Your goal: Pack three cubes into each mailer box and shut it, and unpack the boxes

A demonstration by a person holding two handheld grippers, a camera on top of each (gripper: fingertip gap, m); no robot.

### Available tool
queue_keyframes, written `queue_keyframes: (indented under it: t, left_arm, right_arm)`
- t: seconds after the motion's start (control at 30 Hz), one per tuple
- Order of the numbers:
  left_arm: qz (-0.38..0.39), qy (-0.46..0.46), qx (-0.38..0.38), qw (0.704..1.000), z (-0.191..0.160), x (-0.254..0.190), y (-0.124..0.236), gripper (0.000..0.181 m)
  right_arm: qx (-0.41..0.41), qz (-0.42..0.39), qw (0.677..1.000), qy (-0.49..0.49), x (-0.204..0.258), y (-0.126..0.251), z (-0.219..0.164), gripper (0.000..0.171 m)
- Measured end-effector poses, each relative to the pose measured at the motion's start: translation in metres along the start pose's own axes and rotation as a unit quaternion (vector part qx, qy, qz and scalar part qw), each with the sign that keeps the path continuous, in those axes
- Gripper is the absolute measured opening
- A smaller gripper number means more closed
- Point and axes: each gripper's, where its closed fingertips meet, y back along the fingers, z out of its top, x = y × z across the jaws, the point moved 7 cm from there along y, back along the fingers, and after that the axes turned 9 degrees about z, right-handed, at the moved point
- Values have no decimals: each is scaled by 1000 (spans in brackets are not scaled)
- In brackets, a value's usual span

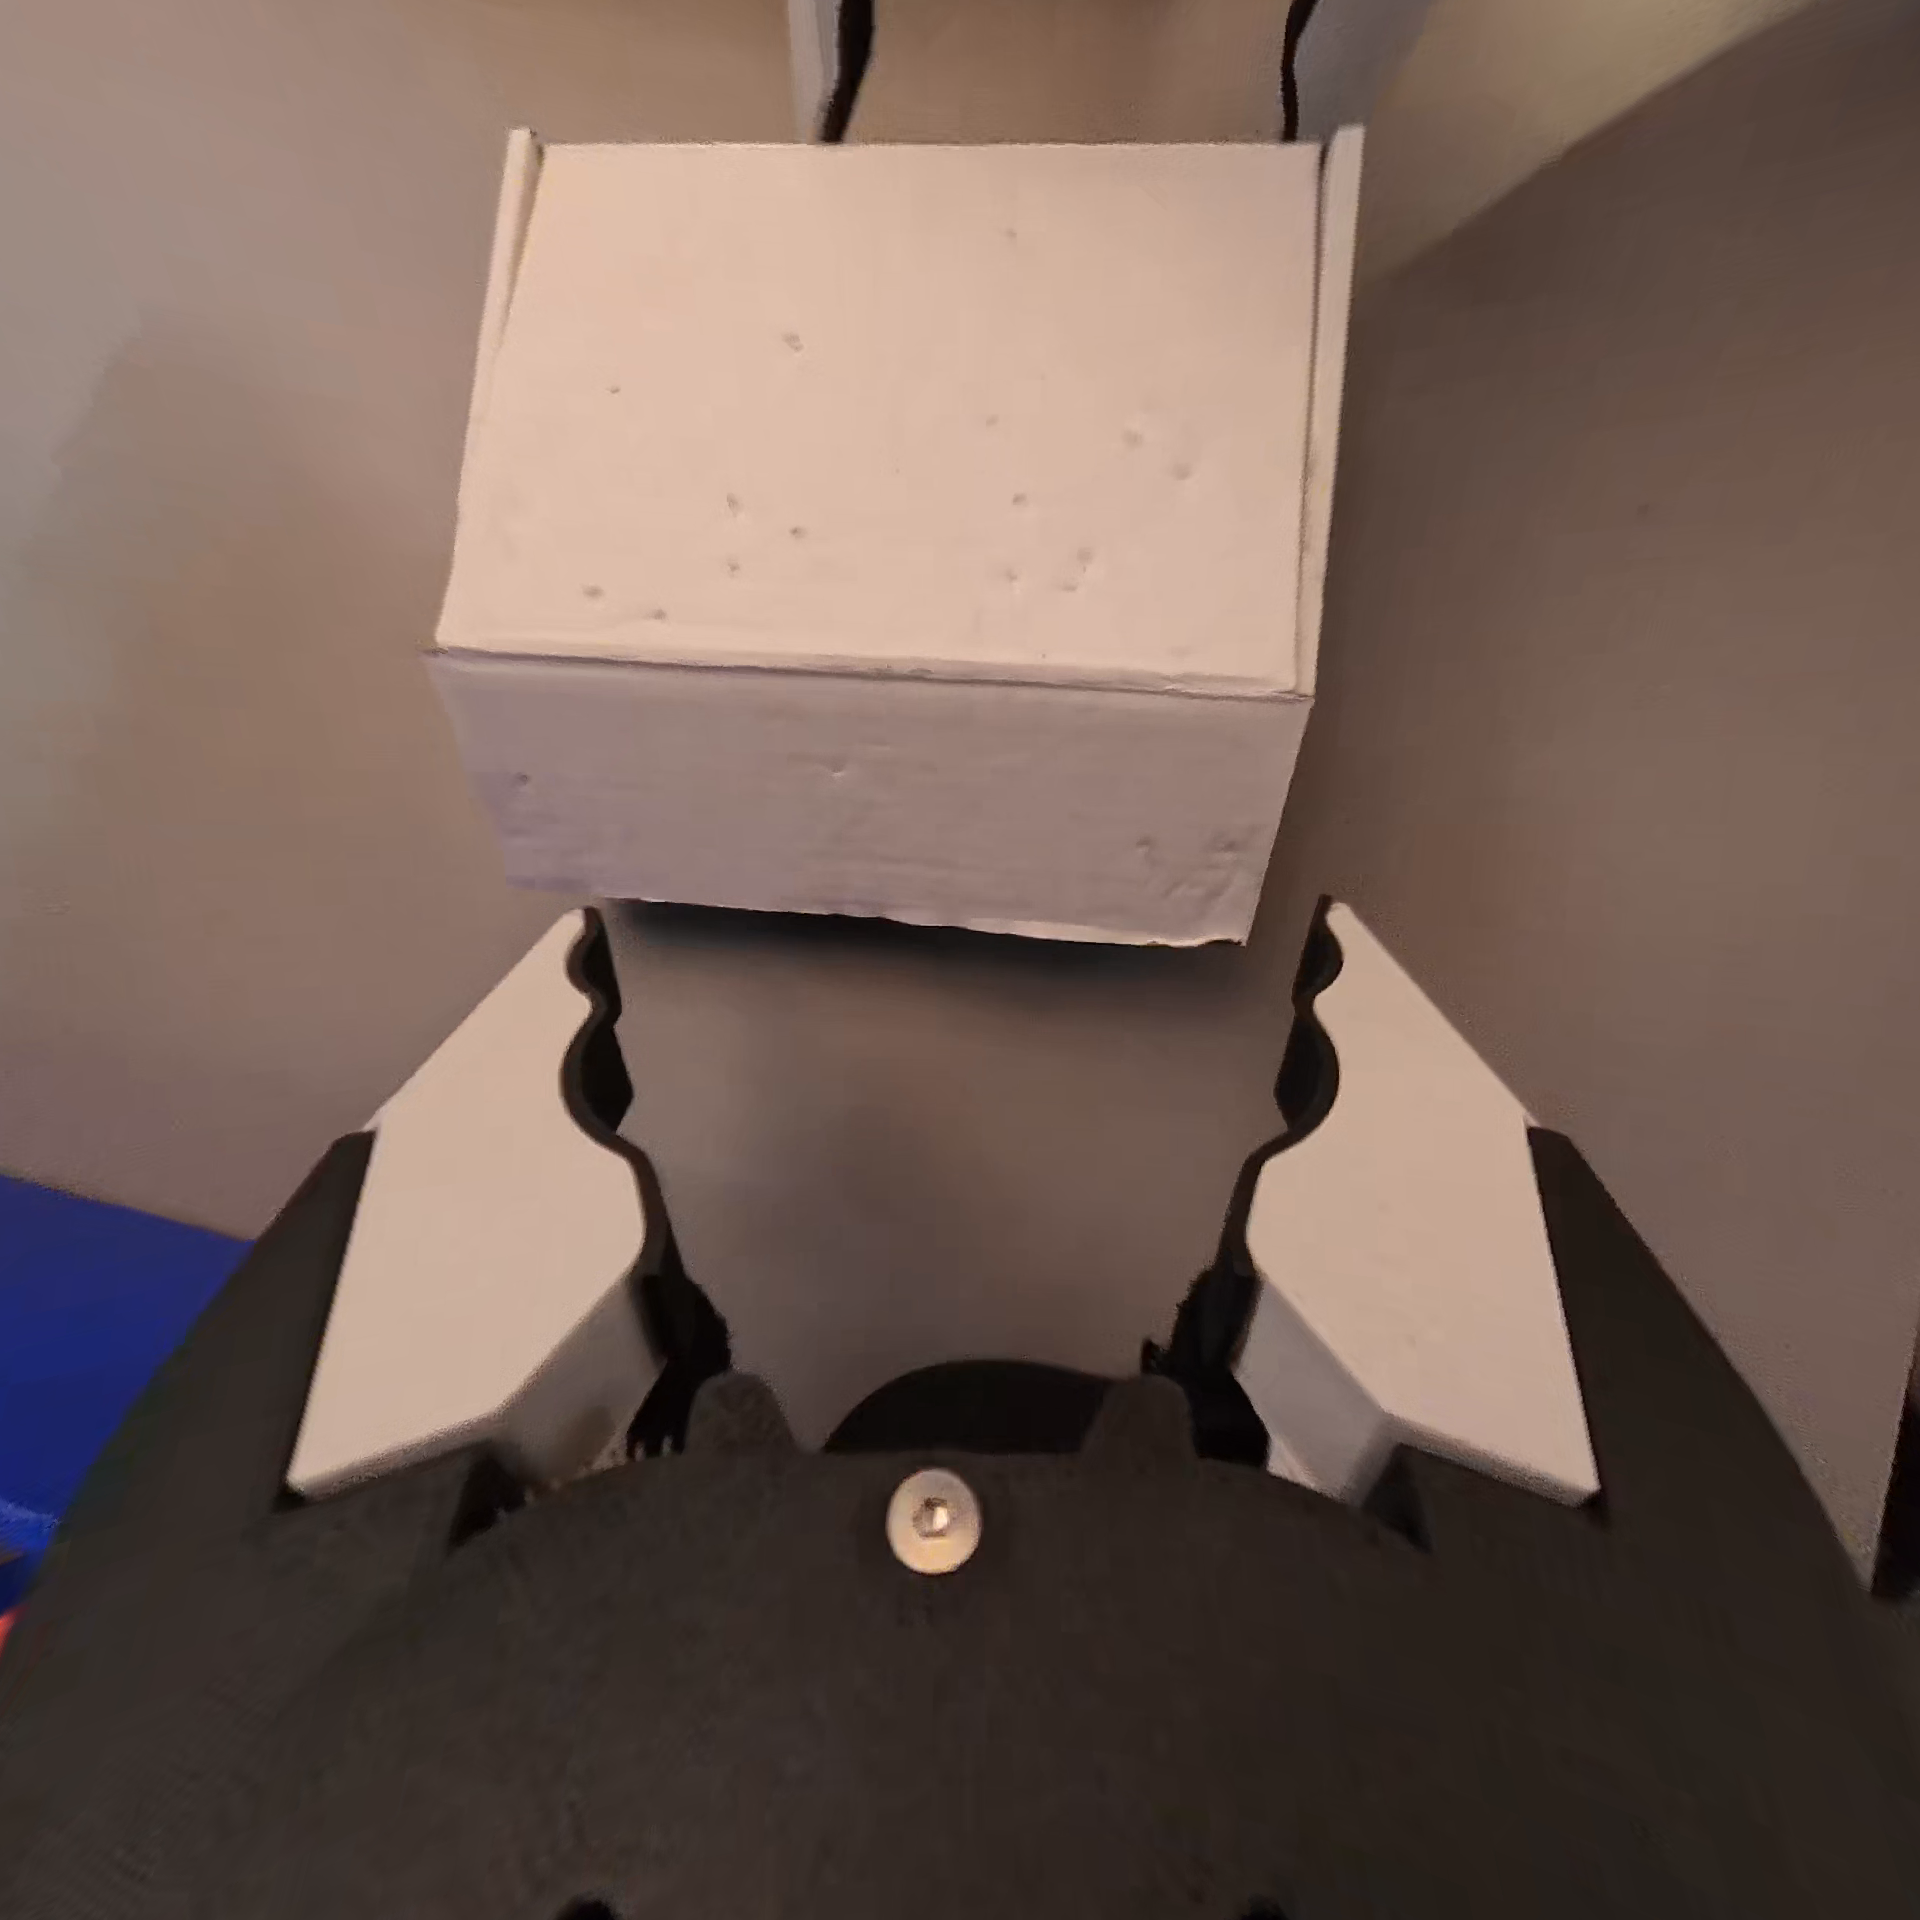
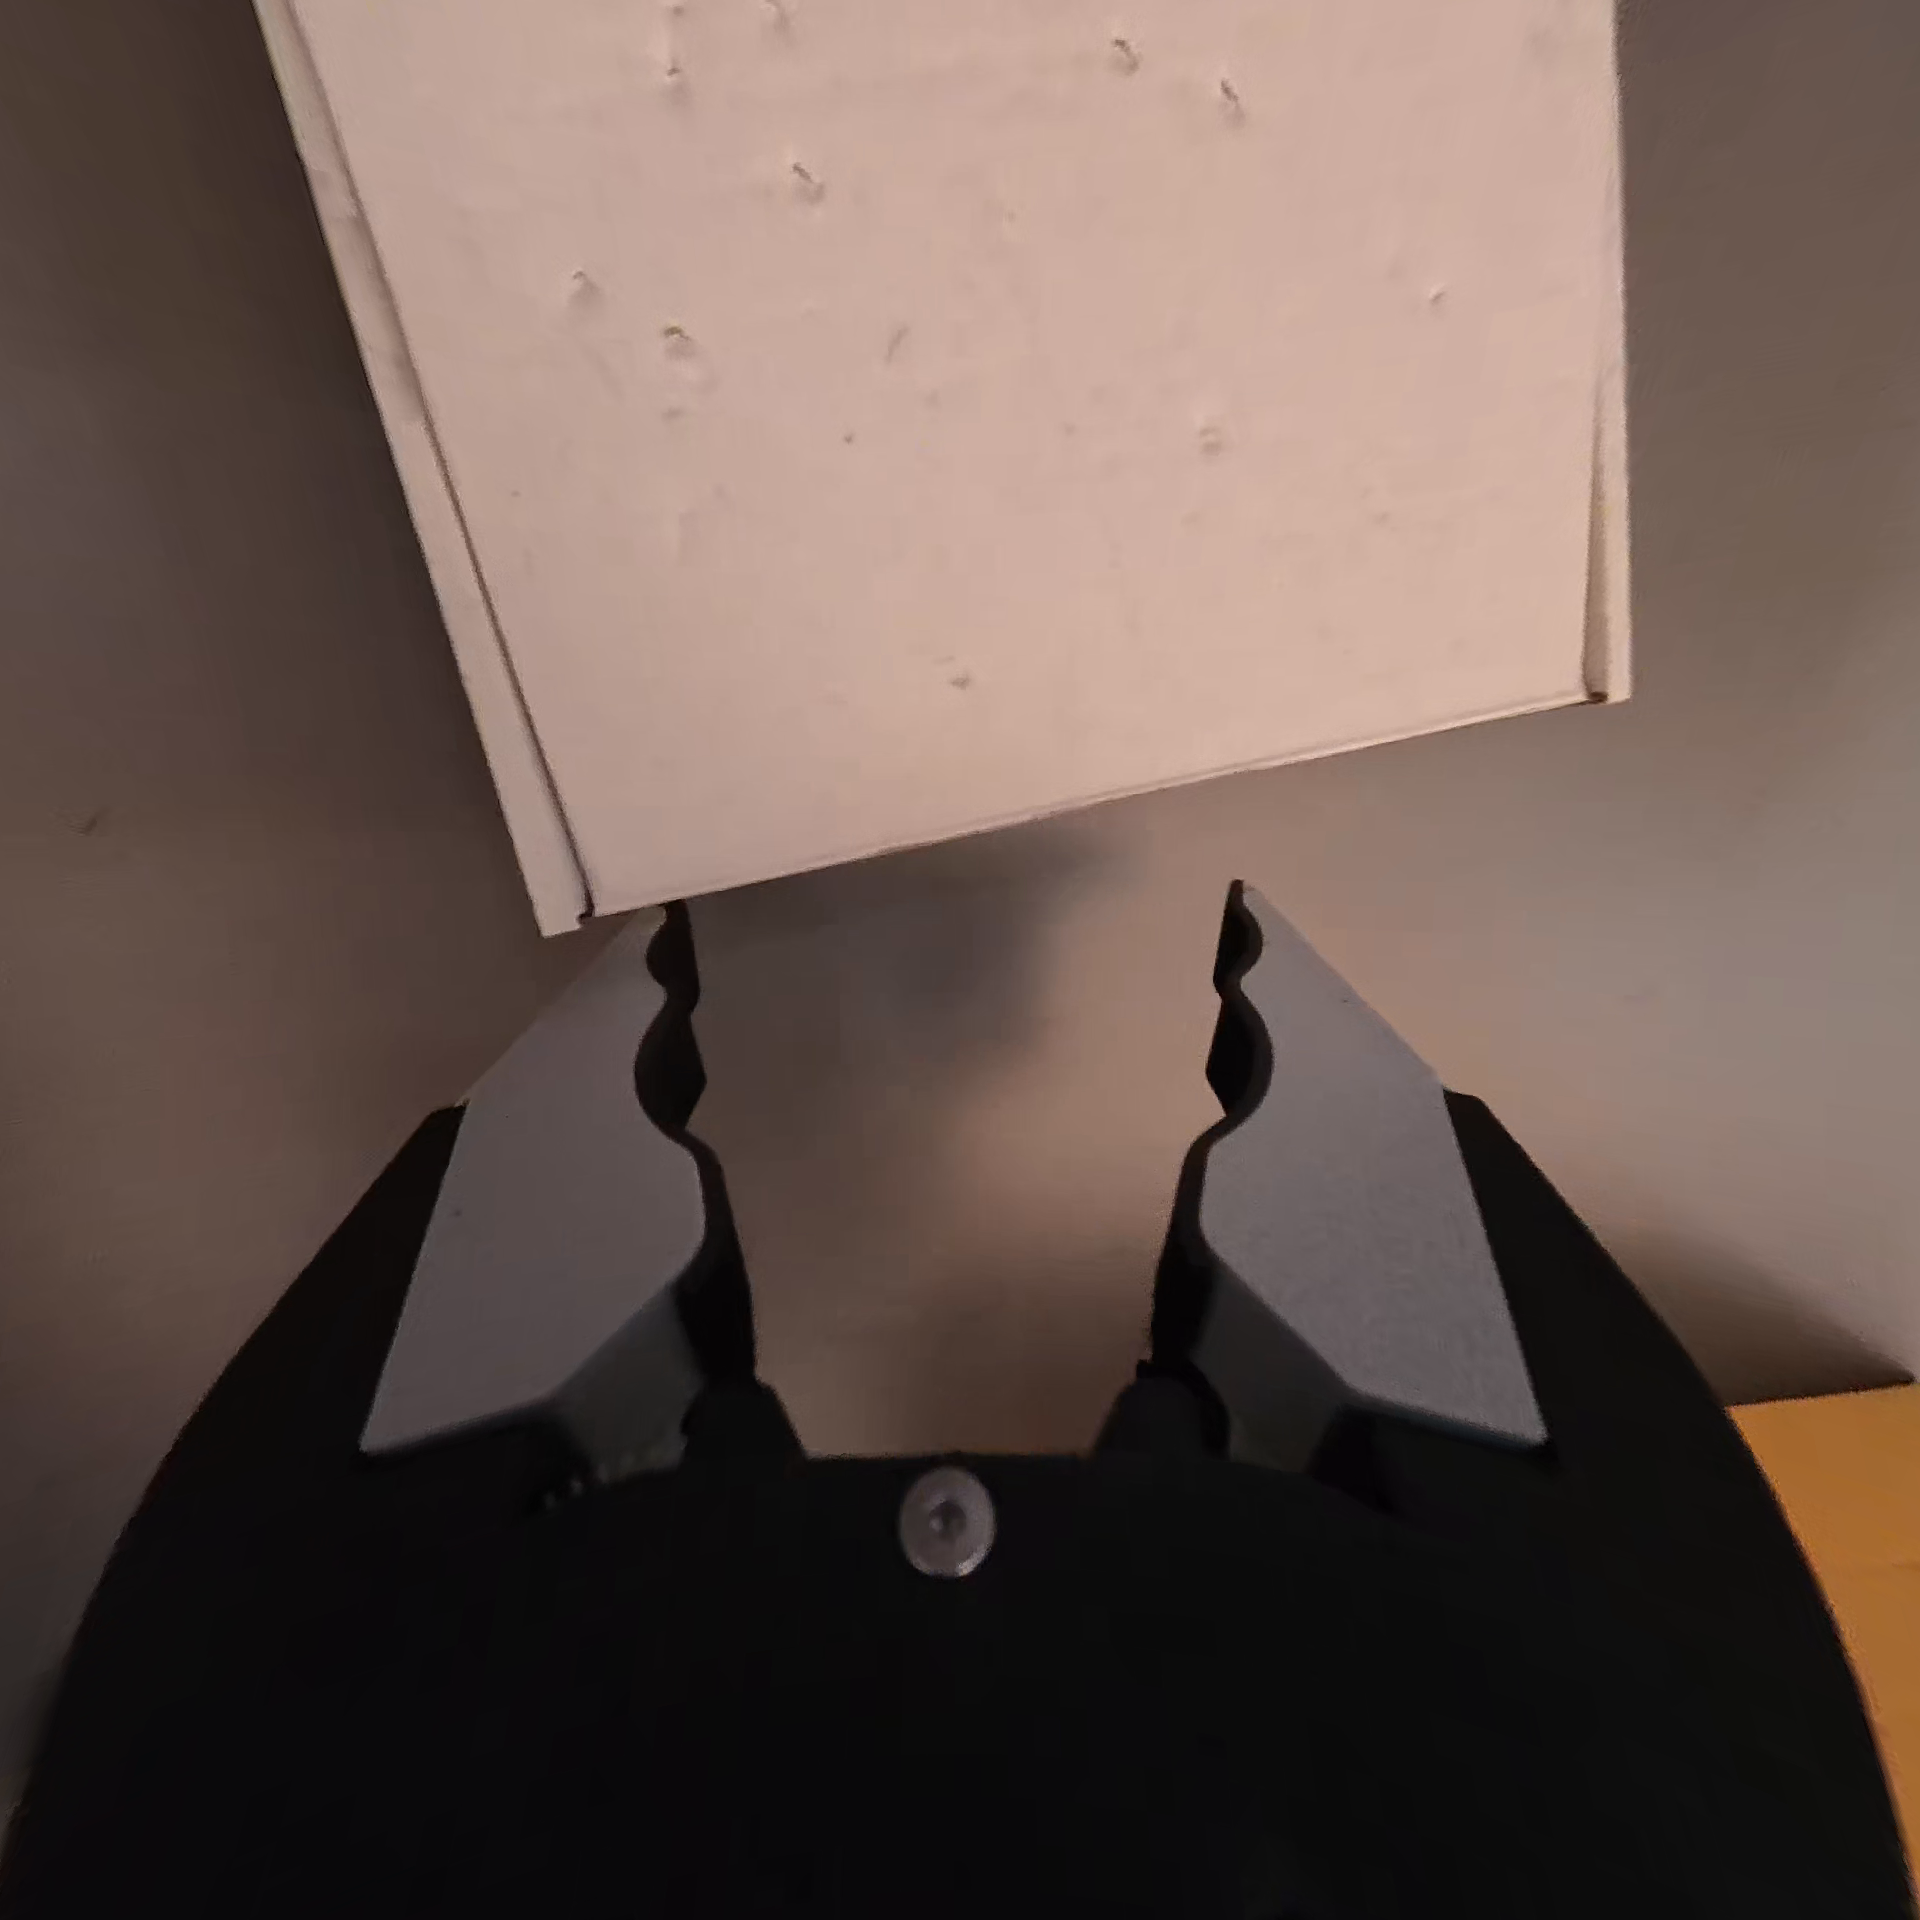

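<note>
A white mailer box sits shut on the grey table, its lid dotted with small dents. My left gripper is open and empty, its fingertips just short of the box's near wall. In the right wrist view the same kind of shut box fills the upper frame, turned at a slight angle. My right gripper is open and empty, with its left fingertip right at the box's near edge. The other gripper's fingers show beyond the far side of the box. No cubes are in view.
A blue object lies at the left edge beside my left gripper. A dark object stands at the right edge. A yellow surface shows at the lower right of the right wrist view. The grey table surrounds the box.
</note>
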Motion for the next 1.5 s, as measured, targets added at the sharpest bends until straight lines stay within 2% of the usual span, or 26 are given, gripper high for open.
queue_keyframes:
  t: [0.13, 0.23, 0.5, 0.87, 0.97, 1.13, 1.5]
  left_arm:
    - [-18, -39, 48, 998, 4, 11, 1, 123]
    - [-31, -45, 100, 993, 1, 16, -10, 129]
    - [-55, -37, 126, 990, 4, 19, -22, 142]
    - [-81, -80, 188, 976, 5, 21, -31, 158]
    - [-77, -85, 205, 972, 5, 22, -28, 154]
    - [-60, -90, 215, 971, 4, 28, -21, 126]
    - [-64, -106, 251, 960, 7, 23, -33, 127]
  right_arm:
    - [-12, -1, 1000, 24, -6, -2, -1, 109]
    - [-8, 15, 1000, 21, -11, -2, 0, 111]
    - [1, 42, 999, 29, -16, -6, 7, 118]
    - [-6, 57, 996, 72, -10, -11, 19, 123]
    - [-14, 55, 996, 65, -9, -11, 19, 123]
    - [-14, 50, 997, 64, -7, -14, 18, 125]
    - [-23, 48, 997, 61, -7, -14, 19, 124]
